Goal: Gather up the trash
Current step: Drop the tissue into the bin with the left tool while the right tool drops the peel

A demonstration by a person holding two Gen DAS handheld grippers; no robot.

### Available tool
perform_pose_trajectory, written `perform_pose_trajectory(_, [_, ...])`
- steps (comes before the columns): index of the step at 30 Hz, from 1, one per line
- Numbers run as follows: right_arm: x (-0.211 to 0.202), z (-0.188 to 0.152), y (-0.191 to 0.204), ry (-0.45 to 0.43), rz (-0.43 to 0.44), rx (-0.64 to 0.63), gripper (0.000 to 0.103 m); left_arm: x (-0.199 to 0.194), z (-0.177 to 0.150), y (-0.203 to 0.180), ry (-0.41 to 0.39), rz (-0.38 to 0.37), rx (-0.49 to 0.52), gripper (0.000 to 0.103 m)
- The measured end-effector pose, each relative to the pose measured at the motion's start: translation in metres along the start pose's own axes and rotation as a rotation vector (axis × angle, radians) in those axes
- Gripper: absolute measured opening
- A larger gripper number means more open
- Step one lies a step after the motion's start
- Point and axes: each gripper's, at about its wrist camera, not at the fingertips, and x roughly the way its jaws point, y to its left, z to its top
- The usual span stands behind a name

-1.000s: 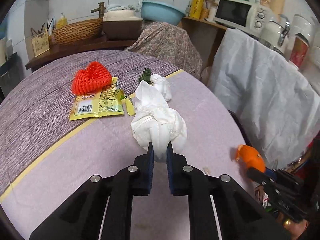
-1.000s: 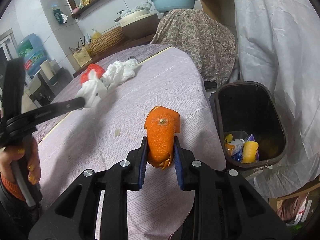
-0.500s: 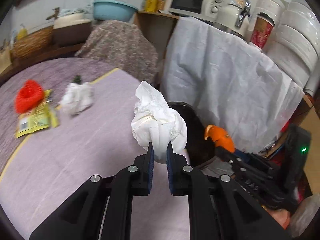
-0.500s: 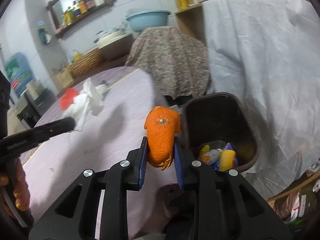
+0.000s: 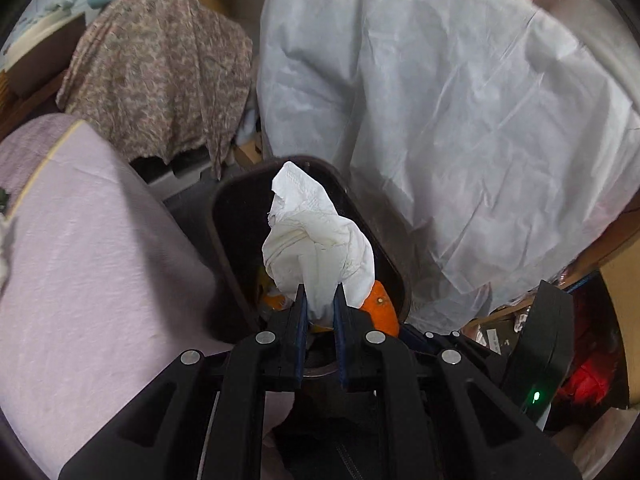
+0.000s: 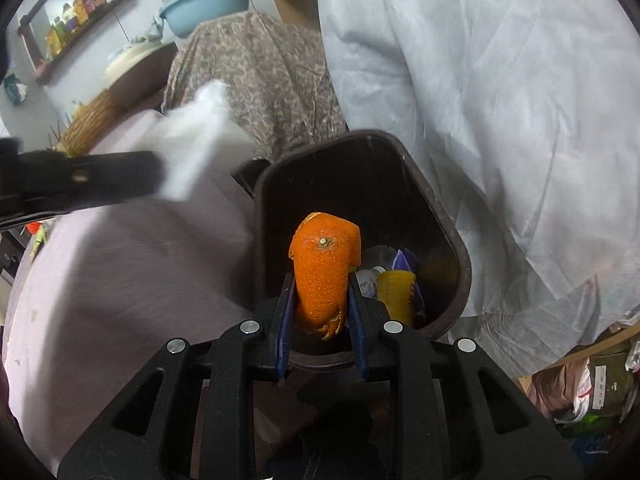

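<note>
A crumpled white tissue [image 5: 316, 240] sticks up from my left gripper [image 5: 319, 300], which is shut on it over the mouth of a dark brown trash bin [image 5: 224, 216]. My right gripper [image 6: 322, 300] is shut on a piece of orange peel [image 6: 324, 268], held above the same trash bin [image 6: 452, 232]. The peel [image 5: 380, 308] also shows just right of the tissue in the left wrist view. In the right wrist view the left gripper [image 6: 160, 176] reaches in from the left, blurred, with the tissue [image 6: 196, 144]. Inside the bin lie a yellow cup [image 6: 396, 292] and wrappers.
The bin stands beside the edge of a table under a lilac cloth [image 5: 92, 248]. A white sheet [image 5: 460, 120] drapes furniture right behind the bin. A patterned cloth [image 5: 160, 68] covers something at the back. Cardboard and bags [image 6: 584, 384] lie on the floor at right.
Both grippers have swung from over the table to above the bin, still holding the tissue and the peel. The wrapper and red item on the table have left the left wrist view.
</note>
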Motion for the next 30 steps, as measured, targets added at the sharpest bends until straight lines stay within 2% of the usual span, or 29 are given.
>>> perform_pose_trajectory(9, [0.042, -0.007, -0.024, 0.072, -0.017, 0.05, 0.026, 0.051, 0.017, -0.001, 0.067, 0.056, -0.01, 0.014])
perform_pose_trajectory(10, [0.045, -0.006, -0.026, 0.07, -0.019, 0.054, 0.026, 0.053, 0.019, 0.0, 0.065, 0.057, -0.012, 0.017])
perform_pose_trajectory(11, [0.047, -0.004, -0.028, 0.066, -0.019, 0.059, 0.03, 0.054, 0.02, -0.001, 0.061, 0.054, -0.012, 0.027])
perform_pose_trajectory(12, [0.048, -0.004, -0.029, 0.061, -0.022, 0.065, 0.038, 0.052, 0.021, -0.001, 0.053, 0.053, -0.014, 0.034])
perform_pose_trajectory(14, [0.047, -0.003, -0.032, 0.043, -0.02, 0.074, 0.051, 0.043, 0.021, 0.001, 0.018, 0.048, -0.029, 0.061])
perform_pose_trajectory(15, [0.046, -0.002, -0.031, 0.035, -0.03, 0.075, 0.059, 0.041, 0.022, 0.002, 0.0, 0.041, -0.038, 0.063])
perform_pose_trajectory(16, [0.044, -0.003, -0.031, 0.028, -0.038, 0.074, 0.06, 0.035, 0.021, 0.003, -0.015, 0.031, -0.048, 0.065])
perform_pose_trajectory(21, [0.033, -0.005, -0.023, 0.016, -0.039, 0.056, 0.067, 0.003, 0.016, 0.001, -0.078, 0.003, -0.053, 0.074])
perform_pose_trajectory(25, [0.016, -0.008, -0.013, -0.012, -0.037, 0.026, 0.068, -0.03, 0.001, 0.001, -0.138, -0.009, -0.019, 0.083])
perform_pose_trajectory(30, [-0.012, -0.008, 0.006, -0.059, -0.019, -0.015, 0.076, -0.072, -0.02, 0.02, -0.207, -0.011, -0.017, 0.09])
